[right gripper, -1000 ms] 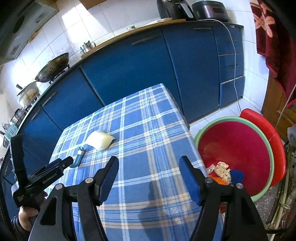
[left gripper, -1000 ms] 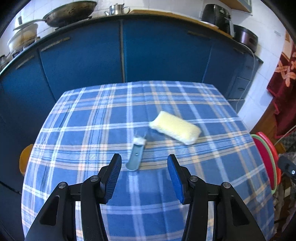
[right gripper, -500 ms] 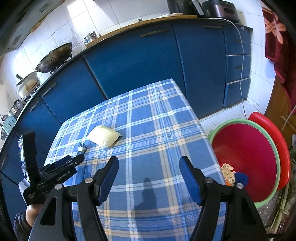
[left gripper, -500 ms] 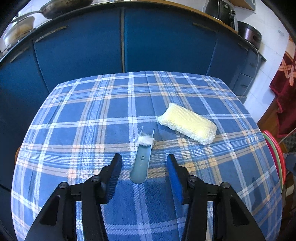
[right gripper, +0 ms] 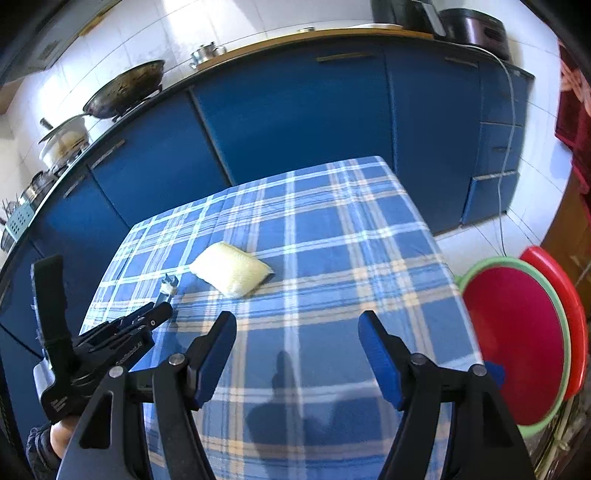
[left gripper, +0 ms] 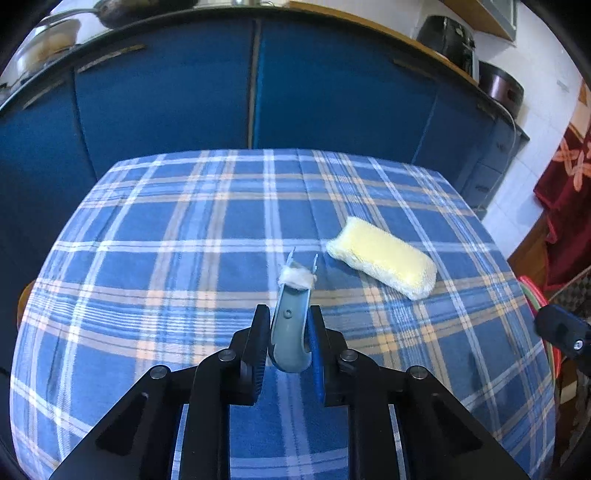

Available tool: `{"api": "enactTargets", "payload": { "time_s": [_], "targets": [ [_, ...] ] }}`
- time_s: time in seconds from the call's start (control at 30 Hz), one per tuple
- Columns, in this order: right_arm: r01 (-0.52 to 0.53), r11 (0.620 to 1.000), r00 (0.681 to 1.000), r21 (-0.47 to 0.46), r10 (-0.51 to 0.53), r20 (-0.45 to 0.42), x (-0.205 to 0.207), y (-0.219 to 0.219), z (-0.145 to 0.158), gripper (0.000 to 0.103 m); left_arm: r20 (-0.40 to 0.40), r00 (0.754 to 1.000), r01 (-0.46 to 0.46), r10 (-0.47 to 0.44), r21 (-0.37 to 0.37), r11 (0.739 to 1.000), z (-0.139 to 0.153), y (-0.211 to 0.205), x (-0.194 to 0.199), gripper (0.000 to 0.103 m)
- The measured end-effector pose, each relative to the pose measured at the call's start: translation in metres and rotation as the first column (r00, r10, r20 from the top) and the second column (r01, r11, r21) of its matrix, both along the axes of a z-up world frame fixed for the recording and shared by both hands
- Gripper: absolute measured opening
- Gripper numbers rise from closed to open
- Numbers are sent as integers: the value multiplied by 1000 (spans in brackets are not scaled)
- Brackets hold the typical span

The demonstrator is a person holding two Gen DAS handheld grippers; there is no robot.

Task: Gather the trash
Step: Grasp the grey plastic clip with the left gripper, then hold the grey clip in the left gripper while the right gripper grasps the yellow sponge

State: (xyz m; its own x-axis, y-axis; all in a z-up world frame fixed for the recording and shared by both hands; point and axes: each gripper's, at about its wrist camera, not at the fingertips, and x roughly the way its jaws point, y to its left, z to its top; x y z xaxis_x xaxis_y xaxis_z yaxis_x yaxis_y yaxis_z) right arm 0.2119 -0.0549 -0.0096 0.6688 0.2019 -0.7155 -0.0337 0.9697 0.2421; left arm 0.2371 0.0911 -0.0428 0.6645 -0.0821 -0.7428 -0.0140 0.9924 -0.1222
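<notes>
Left wrist view: left gripper is clamped on the grey razor handle on the checked tablecloth; white fluff hides its head. Yellow sponge lies just beside.

Right wrist view: right gripper stands apart, empty, above the cloth. Red basin is cut off, contents hidden. The razor is mostly hidden behind the left gripper.

home kitchen: blue cabinets, wok and pots on stove, tiled wall, plaid tablecloth.
</notes>
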Motion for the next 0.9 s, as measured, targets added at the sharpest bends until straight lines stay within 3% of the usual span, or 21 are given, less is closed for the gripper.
{"api": "enactTargets", "payload": {
  "time_s": [0.43,0.7,0.9],
  "targets": [
    [-78,996,997,-49,78,-1,47,49,-25,79,-7,988,-153,152,-47,987,-4,41,2,21],
    [-128,982,991,-135,132,22,71,70,-34,82,-7,986,-167,167,-56,984,-6,47,0,21],
    [-173,977,985,-125,175,8,85,76,-42,82,-8,987,-158,158,-58,986,-6,46,0,21]
  ]
}}
